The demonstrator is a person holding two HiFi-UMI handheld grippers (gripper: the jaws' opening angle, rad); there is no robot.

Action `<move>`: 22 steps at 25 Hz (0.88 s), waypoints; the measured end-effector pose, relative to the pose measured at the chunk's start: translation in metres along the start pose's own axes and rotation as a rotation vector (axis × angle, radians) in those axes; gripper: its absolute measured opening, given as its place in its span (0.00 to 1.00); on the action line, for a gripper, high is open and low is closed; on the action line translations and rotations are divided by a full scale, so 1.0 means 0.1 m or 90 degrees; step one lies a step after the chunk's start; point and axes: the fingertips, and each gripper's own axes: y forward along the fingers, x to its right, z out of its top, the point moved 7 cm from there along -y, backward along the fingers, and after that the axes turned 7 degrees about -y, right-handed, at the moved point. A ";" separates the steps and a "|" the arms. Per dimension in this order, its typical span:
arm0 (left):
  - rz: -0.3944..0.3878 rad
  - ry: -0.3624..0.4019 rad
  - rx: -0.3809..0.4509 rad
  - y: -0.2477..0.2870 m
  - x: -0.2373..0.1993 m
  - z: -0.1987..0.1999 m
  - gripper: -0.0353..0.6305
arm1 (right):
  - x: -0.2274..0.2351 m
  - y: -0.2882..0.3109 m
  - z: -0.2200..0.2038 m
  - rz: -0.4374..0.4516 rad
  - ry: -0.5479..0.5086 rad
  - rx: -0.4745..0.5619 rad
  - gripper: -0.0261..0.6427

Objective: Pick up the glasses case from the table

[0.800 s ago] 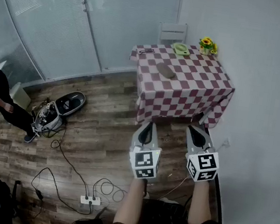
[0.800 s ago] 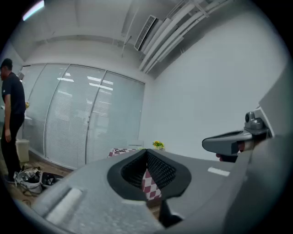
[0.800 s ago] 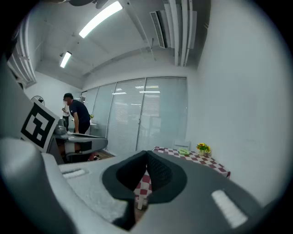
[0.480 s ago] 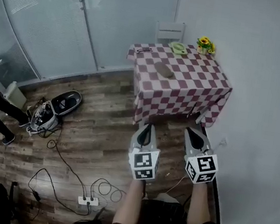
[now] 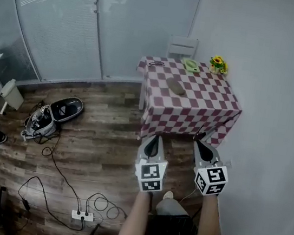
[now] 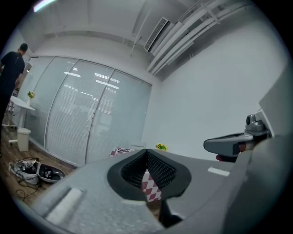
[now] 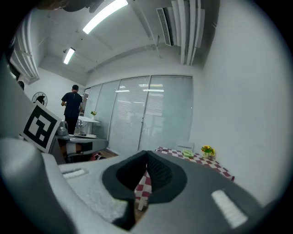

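The glasses case (image 5: 177,86), a dark oblong, lies near the middle of the table (image 5: 214,105), which has a red-and-white checked cloth. It is some way ahead of both grippers. My left gripper (image 5: 154,139) and right gripper (image 5: 202,145) are held side by side over the wooden floor, short of the table's front edge, and point toward it. Both have their jaws together with nothing between them. In the left gripper view (image 6: 146,151) the jaw tips meet, and in the right gripper view (image 7: 147,152) they meet too. The case shows in neither gripper view.
On the table's far side are a green object (image 5: 190,65), a small pot of yellow flowers (image 5: 217,63) and a dark small item (image 5: 155,63). A white chair (image 5: 182,44) stands behind. An open bag (image 5: 54,114), cables and a power strip (image 5: 80,215) lie on the floor at left. A wall is close on the right.
The table has come a little lower in the head view. The person at the left has walked almost out of it. Both grippers stay together and shut.
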 end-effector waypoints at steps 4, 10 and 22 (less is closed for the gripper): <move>0.011 0.000 0.008 0.08 -0.16 0.09 0.07 | -0.04 0.19 0.08 0.003 -0.018 -0.001 0.05; 0.007 -0.012 0.003 0.30 -0.21 0.08 0.07 | 0.11 0.35 0.06 -0.005 -0.030 -0.015 0.04; 0.018 -0.014 -0.002 0.95 -0.27 -0.05 0.07 | 0.51 1.01 -0.26 0.015 0.012 -0.044 0.05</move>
